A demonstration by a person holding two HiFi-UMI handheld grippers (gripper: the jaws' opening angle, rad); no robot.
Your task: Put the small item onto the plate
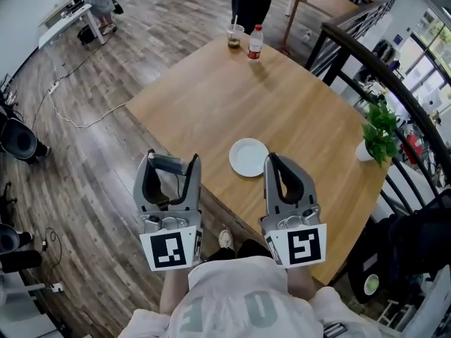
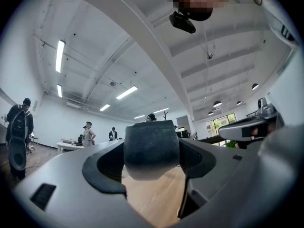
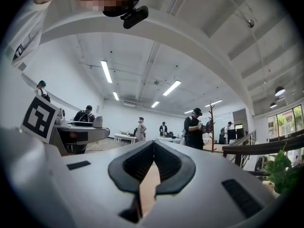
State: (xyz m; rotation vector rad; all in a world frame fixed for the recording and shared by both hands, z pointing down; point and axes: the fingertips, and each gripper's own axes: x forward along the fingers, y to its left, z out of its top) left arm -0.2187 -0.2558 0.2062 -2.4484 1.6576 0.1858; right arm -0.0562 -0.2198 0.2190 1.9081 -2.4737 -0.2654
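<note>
A small dark grey cylindrical item (image 1: 168, 163) is clamped between the tips of my left gripper (image 1: 173, 161), which hangs over the floor just off the table's near-left edge. In the left gripper view the item (image 2: 151, 156) fills the gap of the left gripper (image 2: 152, 144). The round white plate (image 1: 249, 157) lies on the wooden table (image 1: 232, 97) near its front edge, between the two grippers. My right gripper (image 1: 270, 158) is shut and holds nothing, its tip just right of the plate. In the right gripper view the right gripper (image 3: 153, 144) shows its jaws pressed together.
A plastic bottle (image 1: 255, 42) and a cup with a straw (image 1: 235, 36) stand at the table's far corner. A potted plant (image 1: 378, 135) sits at the right edge, by a dark railing (image 1: 394, 69). People stand in the background.
</note>
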